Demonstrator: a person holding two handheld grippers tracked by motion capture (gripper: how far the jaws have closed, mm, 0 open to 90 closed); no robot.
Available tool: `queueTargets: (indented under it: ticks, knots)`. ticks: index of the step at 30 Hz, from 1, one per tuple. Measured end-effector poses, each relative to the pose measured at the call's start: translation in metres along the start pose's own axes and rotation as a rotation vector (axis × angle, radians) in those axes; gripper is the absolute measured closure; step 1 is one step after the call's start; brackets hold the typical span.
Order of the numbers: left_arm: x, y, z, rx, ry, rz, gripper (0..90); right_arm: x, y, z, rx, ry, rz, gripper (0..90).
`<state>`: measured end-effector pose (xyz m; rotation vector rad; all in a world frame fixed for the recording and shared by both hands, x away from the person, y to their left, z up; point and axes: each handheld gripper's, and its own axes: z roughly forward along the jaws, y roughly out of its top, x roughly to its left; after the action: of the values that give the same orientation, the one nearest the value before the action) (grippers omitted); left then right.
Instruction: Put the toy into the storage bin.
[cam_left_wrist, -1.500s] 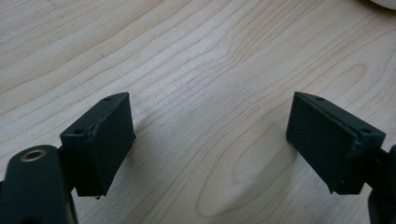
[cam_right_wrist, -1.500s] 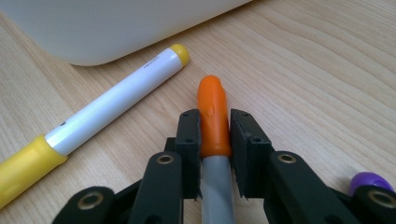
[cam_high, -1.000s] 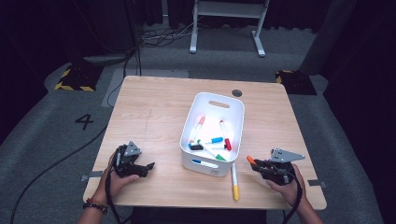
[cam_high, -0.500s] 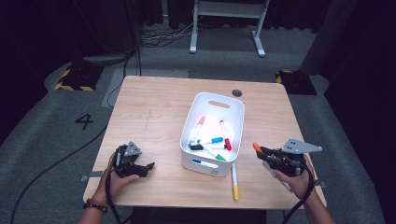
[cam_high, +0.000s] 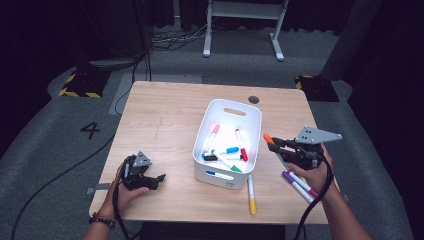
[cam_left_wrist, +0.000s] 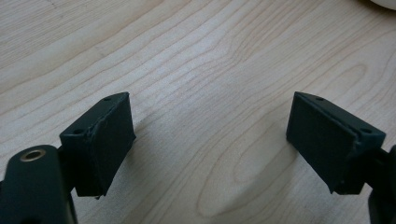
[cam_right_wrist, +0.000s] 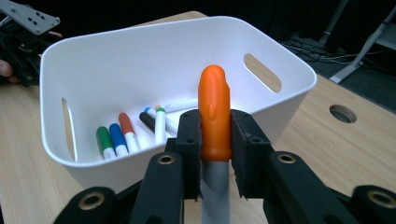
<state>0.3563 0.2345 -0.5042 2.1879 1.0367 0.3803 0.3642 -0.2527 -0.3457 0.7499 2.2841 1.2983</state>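
Several coloured markers already lie in the white plastic bin (cam_high: 227, 145); the right gripper (cam_right_wrist: 215, 135) pinches an orange-capped grey marker (cam_right_wrist: 214, 112), the left gripper (cam_left_wrist: 210, 135) rests spread, and two markers, a yellow-capped white one (cam_high: 251, 194) and a purple-capped one (cam_high: 298, 185), wait on the wooden table (cam_high: 165, 115)

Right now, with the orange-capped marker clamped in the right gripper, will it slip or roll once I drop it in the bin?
The orange-capped marker looks rigid and light. The right gripper clamps its smooth cap, so it might slide. Its round barrel would probably roll until the white bin wall or other markers stop it.
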Motion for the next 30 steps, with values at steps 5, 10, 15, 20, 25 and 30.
queueTargets:
  ticks: [5, 10, 15, 20, 25, 30]
  knots:
    - [0.000, 0.000, 0.000, 0.000, 0.000, 0.001, 15.2, 0.002, 0.017, 0.005, -0.004, 0.022, -0.039, 74.7]
    - [0.000, 0.000, 0.000, 0.000, 0.001, 0.001, 15.2, 0.009, 0.036, 0.014, 0.000, 0.042, -0.079, 74.7]
    - [0.000, 0.000, 0.000, 0.000, 0.000, 0.000, 15.2, 0.016, 0.053, 0.025, 0.015, 0.065, -0.117, 74.7]
    - [0.000, 0.000, 0.000, 0.000, 0.000, 0.001, 15.2, 0.022, 0.066, 0.036, 0.023, 0.084, -0.143, 74.7]
    - [0.000, 0.000, 0.000, 0.000, 0.000, 0.000, 15.2, 0.028, 0.076, 0.048, 0.040, 0.098, -0.167, 74.7]
    - [0.000, 0.000, 0.000, 0.003, 0.000, 0.001, 15.2, 0.032, 0.083, 0.060, 0.054, 0.111, -0.173, 74.7]
